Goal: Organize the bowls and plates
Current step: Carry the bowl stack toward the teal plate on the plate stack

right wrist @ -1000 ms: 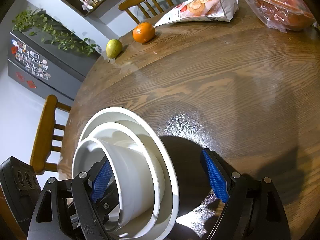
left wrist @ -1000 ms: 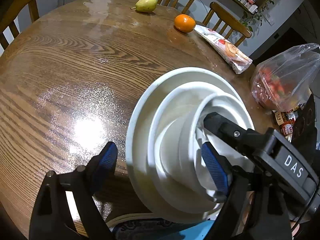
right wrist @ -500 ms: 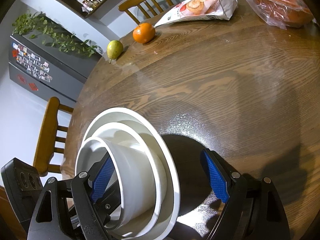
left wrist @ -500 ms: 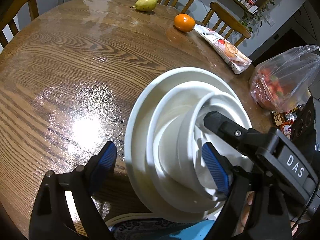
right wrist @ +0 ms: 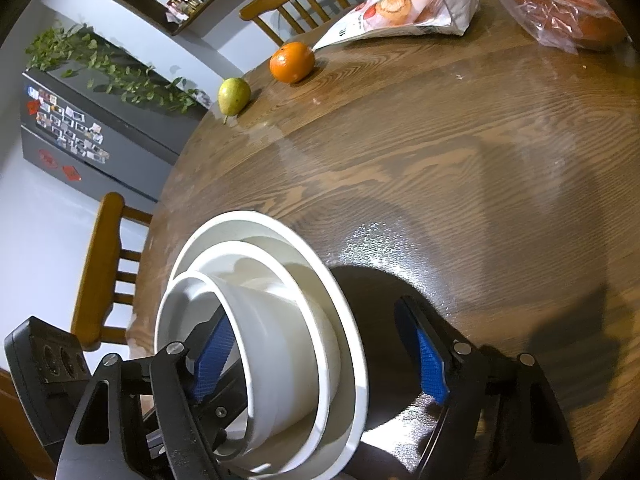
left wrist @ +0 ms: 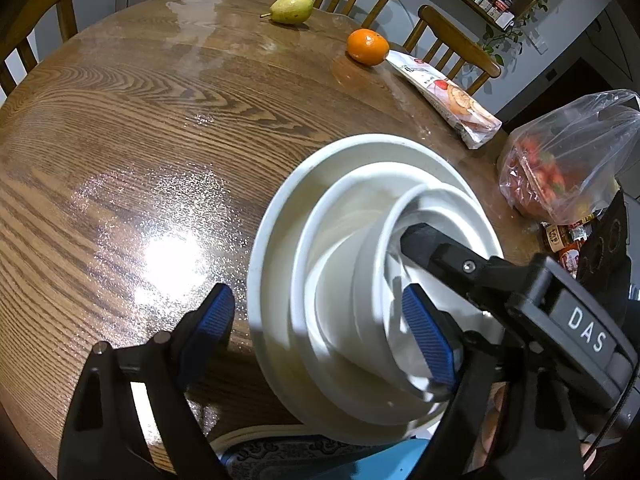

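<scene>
Both grippers angled down, closing astride nested white dishes [left wrist: 340, 280]: left gripper [left wrist: 320, 328], right gripper [right wrist: 316, 364], pads not yet pressing.

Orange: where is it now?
The orange sits at the table's far edge in both wrist views, touching the tip of the snack bag, with the pear apart on its other side.

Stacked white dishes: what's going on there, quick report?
Both hand-held grippers closing, straddling the dish stack; pads not pressing. Pear and orange sit far off.
</scene>
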Available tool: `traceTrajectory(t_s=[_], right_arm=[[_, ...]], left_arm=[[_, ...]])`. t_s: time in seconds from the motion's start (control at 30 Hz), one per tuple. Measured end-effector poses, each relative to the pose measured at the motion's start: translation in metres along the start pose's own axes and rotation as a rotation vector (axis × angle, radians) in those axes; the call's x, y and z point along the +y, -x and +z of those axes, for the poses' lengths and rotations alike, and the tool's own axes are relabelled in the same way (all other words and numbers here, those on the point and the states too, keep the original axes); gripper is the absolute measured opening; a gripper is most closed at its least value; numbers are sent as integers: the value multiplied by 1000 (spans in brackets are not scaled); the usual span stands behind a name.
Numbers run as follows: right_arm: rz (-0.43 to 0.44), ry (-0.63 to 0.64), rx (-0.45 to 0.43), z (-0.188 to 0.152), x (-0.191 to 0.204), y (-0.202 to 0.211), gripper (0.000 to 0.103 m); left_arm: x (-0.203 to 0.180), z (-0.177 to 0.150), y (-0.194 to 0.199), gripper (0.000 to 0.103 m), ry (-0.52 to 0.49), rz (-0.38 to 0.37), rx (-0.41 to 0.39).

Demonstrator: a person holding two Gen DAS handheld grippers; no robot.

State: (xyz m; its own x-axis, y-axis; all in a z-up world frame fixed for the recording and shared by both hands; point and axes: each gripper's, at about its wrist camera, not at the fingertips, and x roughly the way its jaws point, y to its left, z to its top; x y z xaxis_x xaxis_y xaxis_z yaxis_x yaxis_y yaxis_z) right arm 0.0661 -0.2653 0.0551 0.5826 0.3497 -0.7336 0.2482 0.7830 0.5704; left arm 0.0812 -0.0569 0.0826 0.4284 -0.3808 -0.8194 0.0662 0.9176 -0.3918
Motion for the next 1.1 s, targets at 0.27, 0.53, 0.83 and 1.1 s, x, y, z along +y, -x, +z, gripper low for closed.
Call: traceTrajectory(t_s=[0.27, 0.53, 0.83, 1.1], right_arm=[[4, 15, 6, -2, 4, -3, 70], [22, 20, 19, -3, 4, -7, 61], [47, 18, 33, -3, 3, -9, 54], [49, 23, 31, -3, 3, -12, 52]], left_arm=[[-3, -2, -1, 66, -8, -26, 7], [-5, -3, -2, 57, -22, -39, 1], [-8, -4, -2, 52, -38, -28, -14], [-8, -4, -2, 51, -45, -15, -25]])
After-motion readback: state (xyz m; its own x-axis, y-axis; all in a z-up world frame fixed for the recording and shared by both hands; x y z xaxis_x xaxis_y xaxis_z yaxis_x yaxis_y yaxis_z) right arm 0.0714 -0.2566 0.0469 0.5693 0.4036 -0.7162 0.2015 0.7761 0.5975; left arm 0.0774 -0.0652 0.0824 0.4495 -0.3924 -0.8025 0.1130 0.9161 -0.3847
